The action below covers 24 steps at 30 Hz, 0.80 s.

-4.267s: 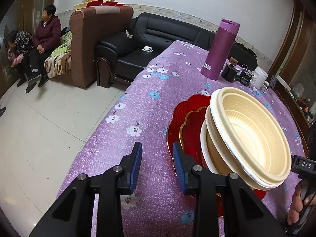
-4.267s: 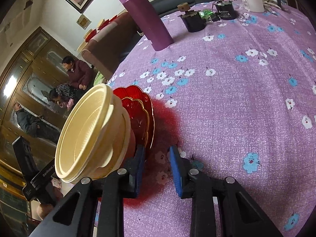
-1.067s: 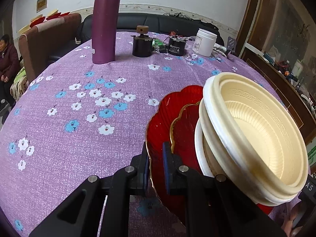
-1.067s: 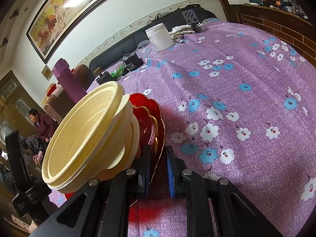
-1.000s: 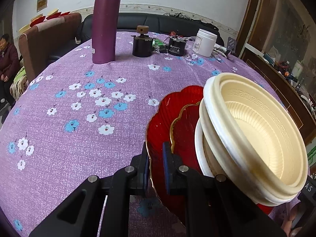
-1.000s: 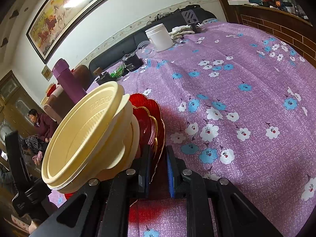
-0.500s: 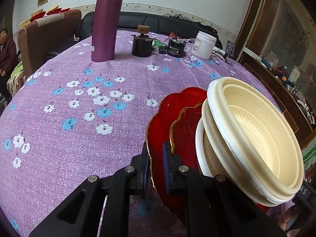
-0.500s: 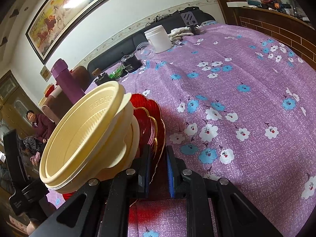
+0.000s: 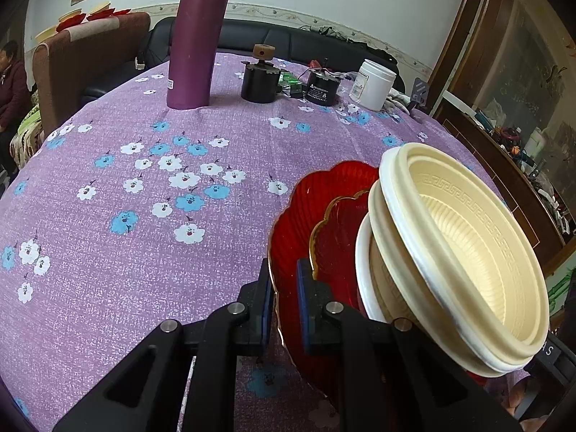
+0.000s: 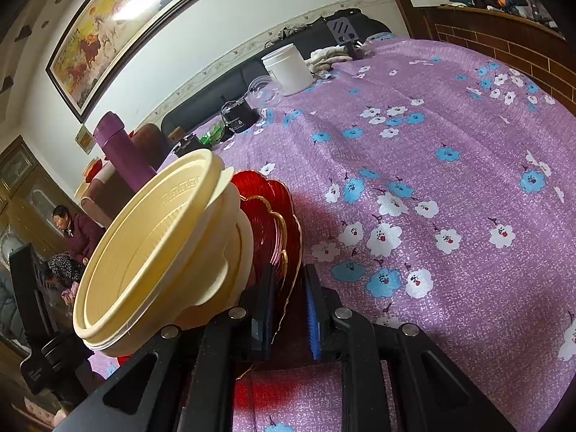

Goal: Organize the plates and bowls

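Legible writing is scant: the black canister (image 9: 321, 88) at the far end of the surface (image 9: 144, 244) carries a white label, too small to read, and the white jar (image 9: 374, 84) bears a label likewise unreadable; the rim of the top cream bowl (image 9: 464, 252) shows an embossed key-pattern band, no words. The stack stands tilted on edge above the purple flowered cloth: two red scalloped plates (image 9: 306, 216) with gilt rims underneath, cream bowls nested against them, mouths facing the right tool side. The left tool (image 9: 282, 302) is pinched narrow on the outer red plate's rim. The right tool (image 10: 289, 309) straddles the plates' rim at the opposite edge, its jaws opening. A purple flask (image 9: 196, 36) stands upright far back.
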Each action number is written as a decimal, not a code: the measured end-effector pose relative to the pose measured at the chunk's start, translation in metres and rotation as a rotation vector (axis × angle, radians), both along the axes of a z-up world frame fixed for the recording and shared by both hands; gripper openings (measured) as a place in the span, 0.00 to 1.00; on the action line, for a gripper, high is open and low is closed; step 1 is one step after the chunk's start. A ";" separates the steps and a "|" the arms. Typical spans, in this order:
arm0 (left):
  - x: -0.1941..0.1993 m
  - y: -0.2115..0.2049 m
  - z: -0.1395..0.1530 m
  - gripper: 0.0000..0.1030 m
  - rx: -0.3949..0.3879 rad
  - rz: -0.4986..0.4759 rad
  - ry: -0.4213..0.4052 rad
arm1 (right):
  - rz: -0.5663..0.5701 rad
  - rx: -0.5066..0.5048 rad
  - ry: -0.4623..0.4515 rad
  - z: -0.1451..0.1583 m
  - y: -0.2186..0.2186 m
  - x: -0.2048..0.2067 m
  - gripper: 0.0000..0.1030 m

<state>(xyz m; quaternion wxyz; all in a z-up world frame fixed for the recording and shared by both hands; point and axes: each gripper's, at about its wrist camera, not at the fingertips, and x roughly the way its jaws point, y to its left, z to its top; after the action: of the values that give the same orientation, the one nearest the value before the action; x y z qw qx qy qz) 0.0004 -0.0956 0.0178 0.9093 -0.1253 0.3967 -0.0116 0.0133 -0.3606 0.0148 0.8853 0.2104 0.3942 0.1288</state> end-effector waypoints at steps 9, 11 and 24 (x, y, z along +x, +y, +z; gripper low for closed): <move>0.001 0.000 0.000 0.12 0.005 0.013 0.000 | 0.059 0.068 0.062 -0.013 0.001 0.010 0.22; 0.001 0.000 -0.001 0.12 0.006 0.013 0.000 | 0.061 0.084 0.069 -0.015 -0.001 0.011 0.23; 0.001 0.019 -0.008 0.50 -0.051 0.073 0.040 | 0.036 0.149 0.076 -0.019 -0.014 0.008 0.29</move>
<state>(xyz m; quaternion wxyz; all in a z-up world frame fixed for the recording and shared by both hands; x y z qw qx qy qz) 0.0012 -0.0771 0.0100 0.8975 -0.1631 0.4094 0.0141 0.0214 -0.3743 -0.0045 0.8489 0.2735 0.4207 0.1658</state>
